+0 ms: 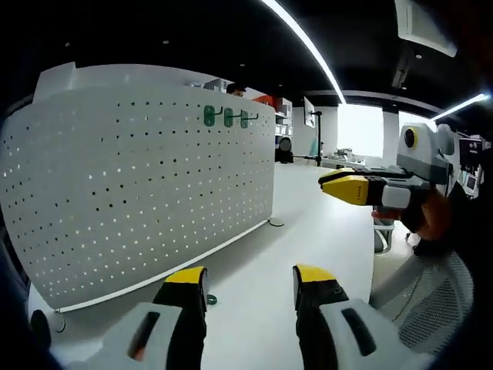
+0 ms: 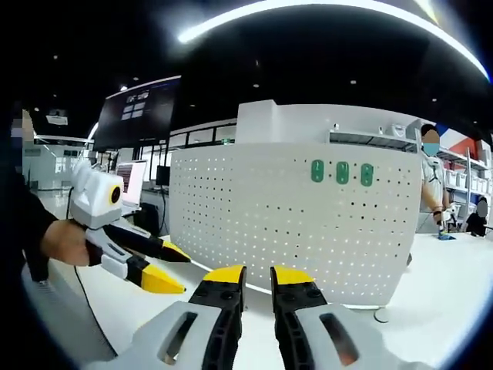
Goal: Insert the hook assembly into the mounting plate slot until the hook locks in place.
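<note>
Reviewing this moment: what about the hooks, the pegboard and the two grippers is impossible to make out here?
- Green hooks, left gripper view: too small to tell whether they are locked in.
- Same hooks, right gripper view: shape unclear, too small.
- Small green item, left gripper view: mostly hidden behind the left gripper.
- Pegboard base: lower left corner cut off by the view's edge.
- Right gripper: open, empty.

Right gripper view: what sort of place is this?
Probably an open-plan lab or demo office: a white pegboard with green hooks on a white table, wall screen, strip lights.
</note>
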A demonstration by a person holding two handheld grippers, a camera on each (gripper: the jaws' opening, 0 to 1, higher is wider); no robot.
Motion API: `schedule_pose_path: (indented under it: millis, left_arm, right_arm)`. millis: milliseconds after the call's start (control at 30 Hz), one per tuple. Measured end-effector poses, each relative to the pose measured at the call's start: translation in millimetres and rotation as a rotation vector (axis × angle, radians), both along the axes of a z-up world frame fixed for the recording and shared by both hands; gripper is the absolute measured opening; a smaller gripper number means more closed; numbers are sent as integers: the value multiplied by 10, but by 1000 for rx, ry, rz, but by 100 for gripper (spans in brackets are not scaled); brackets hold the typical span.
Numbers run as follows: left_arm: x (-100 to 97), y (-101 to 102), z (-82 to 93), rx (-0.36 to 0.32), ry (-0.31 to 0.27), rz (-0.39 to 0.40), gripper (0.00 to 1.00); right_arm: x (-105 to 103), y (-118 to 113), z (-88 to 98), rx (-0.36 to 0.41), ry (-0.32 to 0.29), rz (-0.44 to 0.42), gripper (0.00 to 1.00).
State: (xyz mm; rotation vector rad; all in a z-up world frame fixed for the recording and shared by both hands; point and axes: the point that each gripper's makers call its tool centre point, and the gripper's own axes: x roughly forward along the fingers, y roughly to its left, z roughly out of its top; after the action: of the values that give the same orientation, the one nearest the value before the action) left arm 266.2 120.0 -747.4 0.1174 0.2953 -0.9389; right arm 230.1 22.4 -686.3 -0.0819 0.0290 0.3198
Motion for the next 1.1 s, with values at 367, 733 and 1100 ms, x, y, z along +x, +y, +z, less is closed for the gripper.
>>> schedule_pose_path:
  millis: [367,733,1100]
  left_arm:
    - [328,-33,-428,49,80,63,44]
    - [540,-124,-835,110,110,100,38]
    - [795,-92,-1126,122,150,163,35]
  right_arm:
    - [11,12,-7,0,3,5,11]
    - [21,1,-32,9,14,5,11]
    - [50,15,-75,15,35,12,11]
